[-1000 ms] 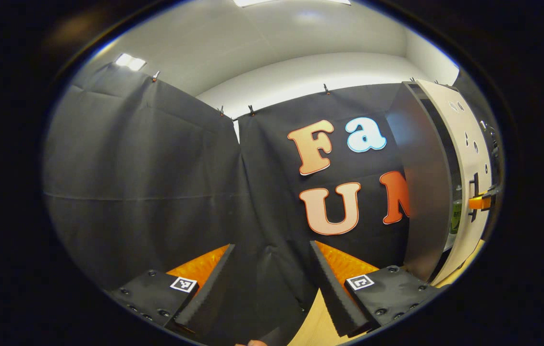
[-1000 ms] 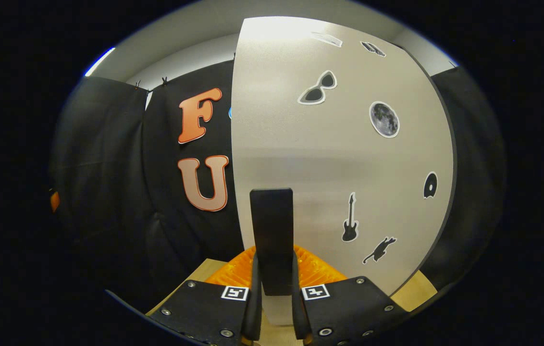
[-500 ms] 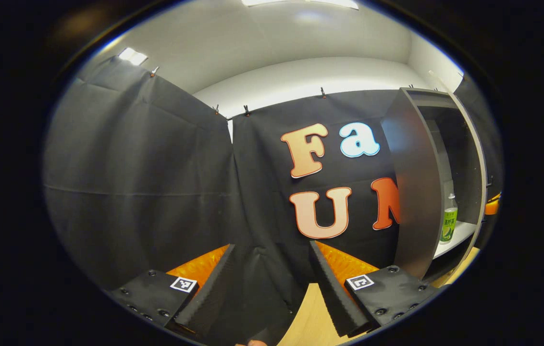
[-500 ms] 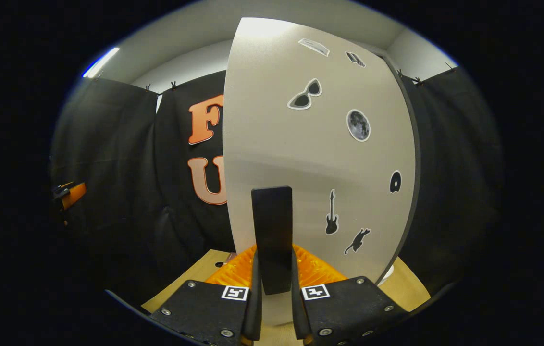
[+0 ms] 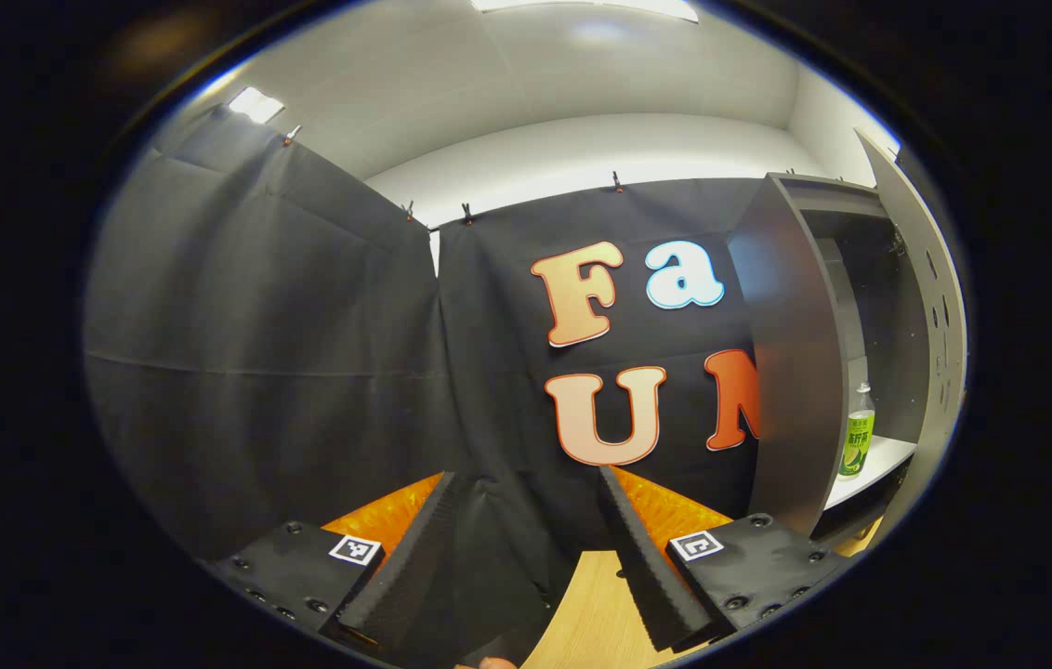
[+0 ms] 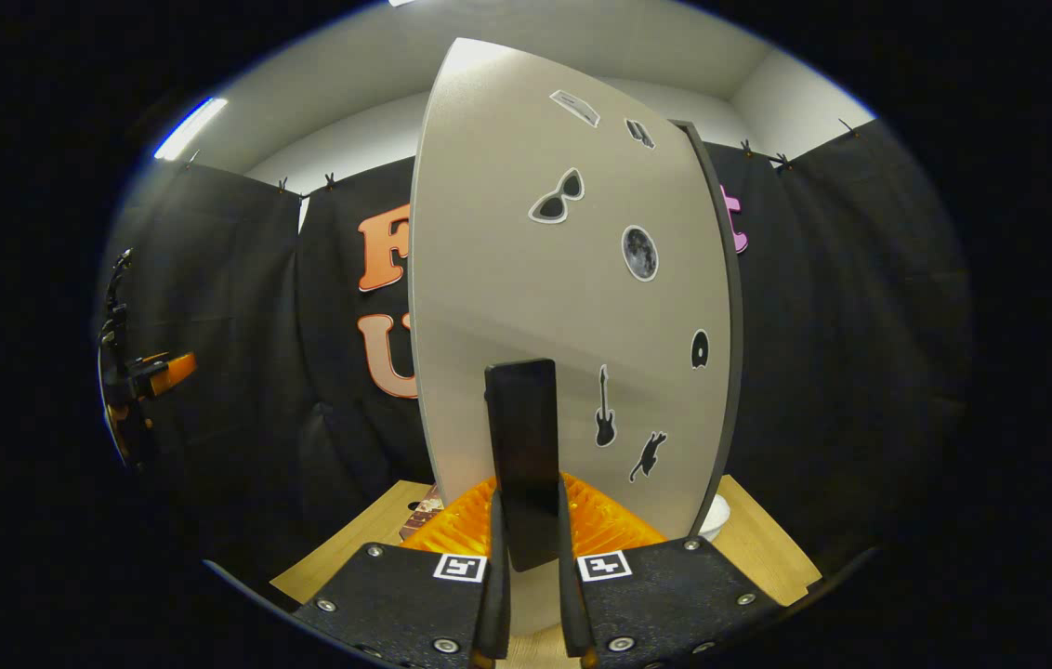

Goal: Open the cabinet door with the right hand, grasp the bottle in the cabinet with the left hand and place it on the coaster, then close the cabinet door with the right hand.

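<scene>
One bottle (image 5: 855, 433) stands on one shelf (image 5: 870, 460) inside one cabinet (image 5: 791, 353) — its one door (image 6: 526, 307) carries one handle (image 6: 524, 455) and seven stickers — two grippers (image 5: 526, 557) (image 6: 531, 604) over one wooden table (image 6: 758, 548).

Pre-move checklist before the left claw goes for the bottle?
1. Cabinet door swung open: ok.
2. Right claw shut on the door handle: ok.
3. Bottle upright on the cabinet shelf, in sight: ok.
4. Left claw open, holding nothing: ok.
5. Left claw lined up with the bottle: not ok, bottle sits far to the right in the left gripper view.
6. Coaster ready for placing: cannot tell.
</scene>
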The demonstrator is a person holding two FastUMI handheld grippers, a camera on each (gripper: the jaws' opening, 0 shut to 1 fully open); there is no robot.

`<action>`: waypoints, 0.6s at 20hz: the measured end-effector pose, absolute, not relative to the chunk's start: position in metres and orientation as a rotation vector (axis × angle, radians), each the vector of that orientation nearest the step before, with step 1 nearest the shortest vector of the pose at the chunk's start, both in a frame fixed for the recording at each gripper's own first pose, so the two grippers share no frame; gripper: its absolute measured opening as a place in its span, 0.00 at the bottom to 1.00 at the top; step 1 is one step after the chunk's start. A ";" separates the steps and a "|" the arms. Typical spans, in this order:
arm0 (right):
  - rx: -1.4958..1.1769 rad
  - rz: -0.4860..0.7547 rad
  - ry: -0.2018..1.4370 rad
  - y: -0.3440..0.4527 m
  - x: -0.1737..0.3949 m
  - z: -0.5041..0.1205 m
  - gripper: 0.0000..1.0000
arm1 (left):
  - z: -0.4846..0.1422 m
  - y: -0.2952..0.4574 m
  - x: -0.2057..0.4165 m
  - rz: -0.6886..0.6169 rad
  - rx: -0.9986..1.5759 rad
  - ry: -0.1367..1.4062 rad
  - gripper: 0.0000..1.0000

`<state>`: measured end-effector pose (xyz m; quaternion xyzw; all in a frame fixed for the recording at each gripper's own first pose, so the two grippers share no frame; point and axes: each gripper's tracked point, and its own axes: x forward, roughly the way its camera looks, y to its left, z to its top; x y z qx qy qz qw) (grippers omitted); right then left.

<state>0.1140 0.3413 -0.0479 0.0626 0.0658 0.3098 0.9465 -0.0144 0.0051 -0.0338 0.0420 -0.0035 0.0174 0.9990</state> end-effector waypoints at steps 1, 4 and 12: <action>0.130 0.620 0.135 0.339 0.114 -0.049 0.22 | -0.035 -0.002 -0.011 0.022 0.081 -0.005 0.96; 0.133 0.602 0.114 0.331 0.116 -0.046 0.21 | -0.047 -0.040 -0.004 -0.046 0.063 0.028 0.98; 0.089 0.514 0.121 0.293 0.120 -0.051 0.21 | -0.052 -0.129 0.000 -0.149 0.007 0.047 0.96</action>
